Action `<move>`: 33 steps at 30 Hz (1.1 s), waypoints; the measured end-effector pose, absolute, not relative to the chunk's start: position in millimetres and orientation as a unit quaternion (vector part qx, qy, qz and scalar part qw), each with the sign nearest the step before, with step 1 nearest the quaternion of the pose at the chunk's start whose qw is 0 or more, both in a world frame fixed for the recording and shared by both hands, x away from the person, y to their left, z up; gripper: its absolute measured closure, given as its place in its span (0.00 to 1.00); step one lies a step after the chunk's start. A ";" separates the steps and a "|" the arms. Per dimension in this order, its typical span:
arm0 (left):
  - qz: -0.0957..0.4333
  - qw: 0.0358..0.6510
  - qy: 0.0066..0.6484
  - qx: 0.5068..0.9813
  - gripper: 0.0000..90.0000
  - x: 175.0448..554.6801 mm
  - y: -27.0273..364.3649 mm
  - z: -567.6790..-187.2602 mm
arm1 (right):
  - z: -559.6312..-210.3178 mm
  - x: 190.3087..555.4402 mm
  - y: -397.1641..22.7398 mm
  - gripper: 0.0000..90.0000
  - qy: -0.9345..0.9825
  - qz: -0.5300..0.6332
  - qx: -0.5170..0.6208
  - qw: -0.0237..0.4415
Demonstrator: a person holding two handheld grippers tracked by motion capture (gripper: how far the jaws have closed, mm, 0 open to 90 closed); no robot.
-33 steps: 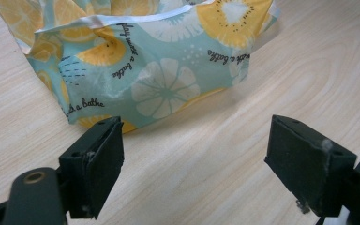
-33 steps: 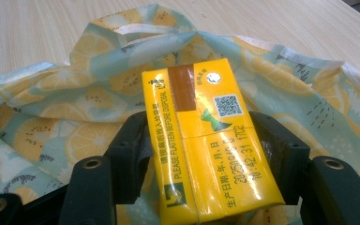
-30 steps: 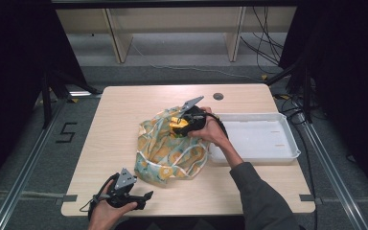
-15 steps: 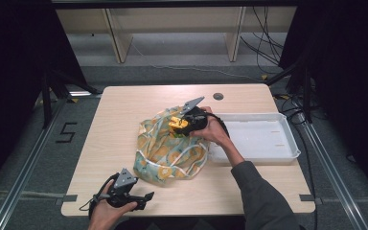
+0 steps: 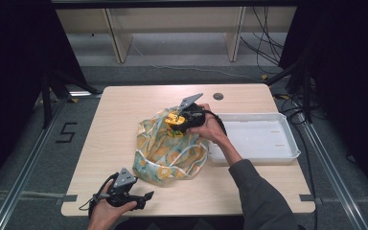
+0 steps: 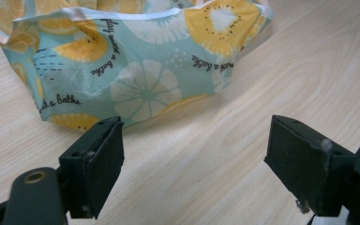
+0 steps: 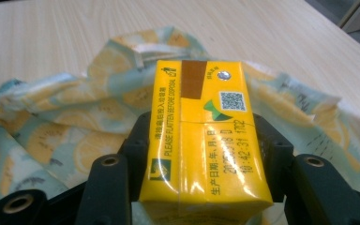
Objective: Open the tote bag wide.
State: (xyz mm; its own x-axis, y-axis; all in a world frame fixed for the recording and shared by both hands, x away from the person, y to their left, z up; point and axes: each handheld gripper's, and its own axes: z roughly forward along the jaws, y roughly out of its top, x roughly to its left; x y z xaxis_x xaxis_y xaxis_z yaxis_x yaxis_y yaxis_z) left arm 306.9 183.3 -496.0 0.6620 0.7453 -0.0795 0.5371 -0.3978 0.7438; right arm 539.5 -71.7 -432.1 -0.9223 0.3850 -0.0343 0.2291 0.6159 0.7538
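Wooden table [image 5: 124,110] bore a citrus-print bag [image 5: 165,153]; right gripper [image 5: 179,120] clamped a yellow carton [image 7: 206,140], long axis running away along its jaws; left gripper [image 6: 194,161] gaped apart near the bag.

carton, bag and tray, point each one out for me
carton [image 7: 206,136], right gripper view, its yellow top face
bag [image 6: 136,84], left gripper view, its printed side
tray [image 5: 263,136], high view, its bare white floor

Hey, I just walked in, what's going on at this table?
A person at a wooden table works with a handheld gripper in each hand. The right gripper is clamped on a yellow drink carton, holding it over a crumpled lemon-print bag. The left gripper sits open near the table's front edge, just short of the bag. An empty white tray lies to the right.
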 end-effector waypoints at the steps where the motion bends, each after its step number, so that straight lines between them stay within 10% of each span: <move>1: 0.132 0.388 0.391 0.824 0.21 306.5 183.2 -496.0 | -428.6 538.4 -71.2 0.57 0.890 0.410 0.170 0.100; 33: 0.139 0.389 0.384 0.826 0.21 308.9 187.2 -494.5 | -363.5 470.7 -141.2 0.57 0.850 0.484 0.172 0.118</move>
State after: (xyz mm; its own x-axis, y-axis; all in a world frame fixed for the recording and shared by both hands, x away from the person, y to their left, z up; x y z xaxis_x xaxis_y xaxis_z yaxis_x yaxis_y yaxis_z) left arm 308.9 187.2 -494.5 0.6659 0.7429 -0.0690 0.5267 -0.4026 0.7487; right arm 470.7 -141.2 -363.5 -0.9132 0.4061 -0.0348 0.1774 0.4731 0.8630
